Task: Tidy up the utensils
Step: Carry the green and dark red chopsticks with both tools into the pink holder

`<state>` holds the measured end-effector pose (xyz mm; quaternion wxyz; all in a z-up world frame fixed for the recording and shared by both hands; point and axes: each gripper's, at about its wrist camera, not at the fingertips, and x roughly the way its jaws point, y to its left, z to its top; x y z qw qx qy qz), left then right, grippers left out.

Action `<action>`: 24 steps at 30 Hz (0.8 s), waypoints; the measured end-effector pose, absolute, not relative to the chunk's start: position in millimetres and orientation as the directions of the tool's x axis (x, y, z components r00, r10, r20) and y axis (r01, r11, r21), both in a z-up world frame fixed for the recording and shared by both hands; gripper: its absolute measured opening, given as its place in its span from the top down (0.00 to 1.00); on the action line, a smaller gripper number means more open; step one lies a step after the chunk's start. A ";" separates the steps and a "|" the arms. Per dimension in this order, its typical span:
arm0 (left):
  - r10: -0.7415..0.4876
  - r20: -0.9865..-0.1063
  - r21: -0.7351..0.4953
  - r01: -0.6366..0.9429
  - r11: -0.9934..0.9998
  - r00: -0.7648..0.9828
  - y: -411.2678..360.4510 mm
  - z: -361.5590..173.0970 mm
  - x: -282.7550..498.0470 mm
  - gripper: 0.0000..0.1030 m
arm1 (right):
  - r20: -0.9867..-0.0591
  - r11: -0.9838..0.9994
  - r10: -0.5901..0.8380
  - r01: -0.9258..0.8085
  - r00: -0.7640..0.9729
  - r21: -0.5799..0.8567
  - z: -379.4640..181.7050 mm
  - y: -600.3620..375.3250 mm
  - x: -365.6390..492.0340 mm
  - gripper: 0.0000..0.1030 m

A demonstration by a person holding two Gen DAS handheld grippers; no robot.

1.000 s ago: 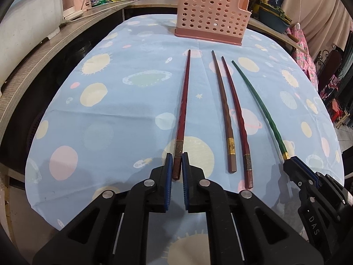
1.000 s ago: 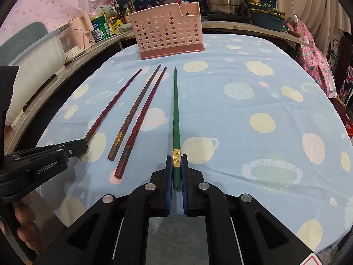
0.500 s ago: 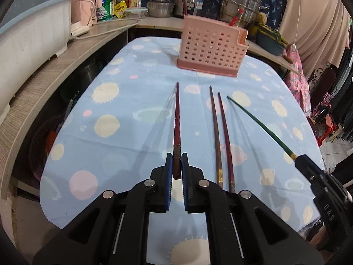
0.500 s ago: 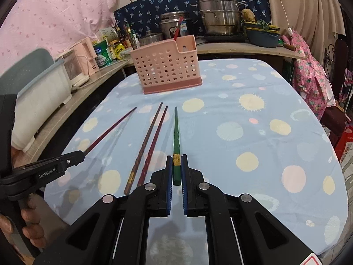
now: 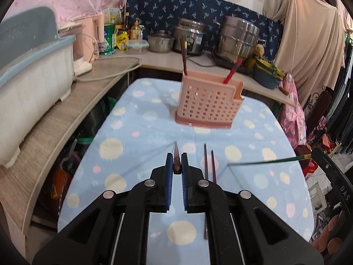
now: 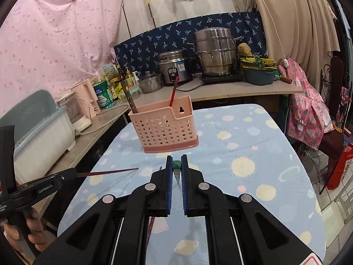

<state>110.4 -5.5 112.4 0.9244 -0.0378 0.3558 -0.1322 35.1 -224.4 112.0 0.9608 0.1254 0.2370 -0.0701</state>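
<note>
We have a chopstick clamped in each tool: the left gripper is pinched on the thick end of a dark red chopstick, and the right gripper is pinched on the square butt of a green chopstick. Each is held by its blunt end, we judge, so the slim tip leads and can drop point-first into the pink basket, which stands at twelve o'clock on the planet-print tablecloth, with some sticks already standing in it. Both held sticks hang clear of the cloth; in the left wrist view the green one crosses in from three o'clock, tapering to a fine point, with a gold band near the held end. The red one looks faceted and glossy, foreshortened to a short spike between the blue pads. Two more chopsticks, brown and dark red, lie side by side on the cloth at about one o'clock of the left jaws, near each other but apart at the tips, waiting their turn. The basket's perforated walls and open top make it an easy target from above.
</note>
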 end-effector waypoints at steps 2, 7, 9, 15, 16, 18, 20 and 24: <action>-0.271 -0.638 -0.165 0.216 0.962 0.721 -6.8 121.7 121.4 0.93 | -0.459 0.958 -0.080 0.195 0.885 0.209 122.4 -228.7 42.5 0.93; -0.270 -0.625 -0.175 0.206 0.963 0.732 -8.2 140.2 150.0 0.93 | -0.439 0.956 -0.079 0.193 0.895 0.223 141.5 -240.0 61.2 0.93; -0.275 -0.623 -0.183 0.205 0.962 0.733 -8.4 146.0 159.4 0.93 | -0.436 0.955 -0.075 0.191 0.897 0.228 146.0 -242.7 67.5 0.93; -0.278 -0.605 -0.182 0.211 0.960 0.746 -12.5 167.2 182.9 0.93 | -0.429 0.952 -0.051 0.174 0.902 0.251 160.4 -250.3 88.8 0.93; -0.280 -0.603 -0.182 0.213 0.960 0.747 -14.0 170.7 186.2 0.93 | -0.426 0.952 -0.047 0.170 0.904 0.254 163.6 -251.0 92.6 0.93; -0.282 -0.596 -0.180 0.217 0.960 0.752 -17.9 179.6 194.7 0.93 | -0.416 0.952 -0.041 0.162 0.908 0.259 171.2 -252.5 101.0 0.93; -0.288 -0.586 -0.185 0.221 0.958 0.757 -21.4 191.4 203.5 0.93 | -0.402 0.953 -0.040 0.157 0.915 0.261 180.5 -254.0 110.2 0.93; -0.286 -0.542 -0.181 0.223 0.958 0.790 -27.3 219.2 216.9 0.93 | -0.362 0.953 -0.044 0.148 0.931 0.266 205.8 -259.5 132.6 0.93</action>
